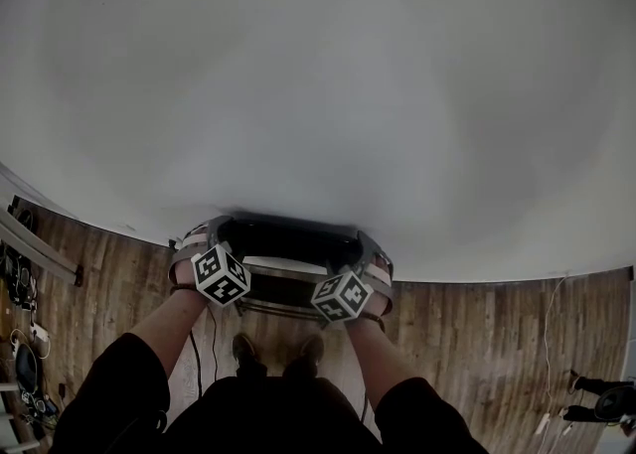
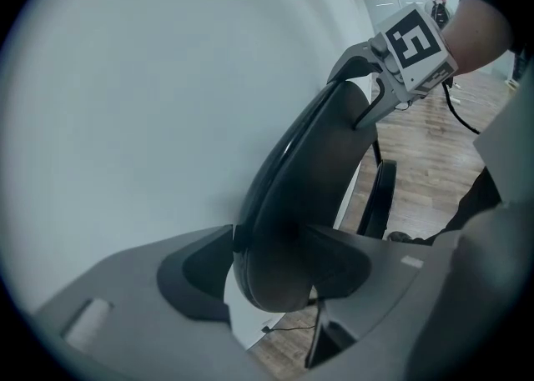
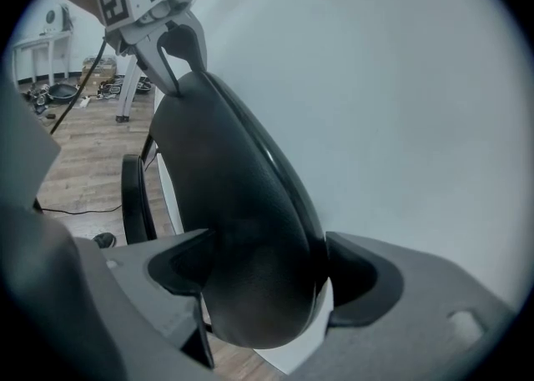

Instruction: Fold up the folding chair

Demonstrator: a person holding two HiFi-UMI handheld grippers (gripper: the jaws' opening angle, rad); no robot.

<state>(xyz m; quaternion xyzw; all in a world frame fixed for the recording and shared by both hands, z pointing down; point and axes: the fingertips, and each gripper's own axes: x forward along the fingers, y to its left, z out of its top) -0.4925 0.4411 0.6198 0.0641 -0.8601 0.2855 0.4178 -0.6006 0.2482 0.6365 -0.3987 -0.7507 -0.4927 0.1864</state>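
Against a plain white wall that fills the upper head view, with wood-plank floor curving below it, the black folding chair stands close to the wall at 6 o'clock of centre. Its padded backrest runs from 9 to 3 o'clock in front of the person. The left tool is clamped on the backrest's 9 o'clock end, with a pad pressed against each face. At the 3 o'clock end, the right tool has its jaws spread wide around the padding, the pads just beside it. A pair of dark shoes shows on the floor at 6 o'clock from the chair, between the person's forearms.
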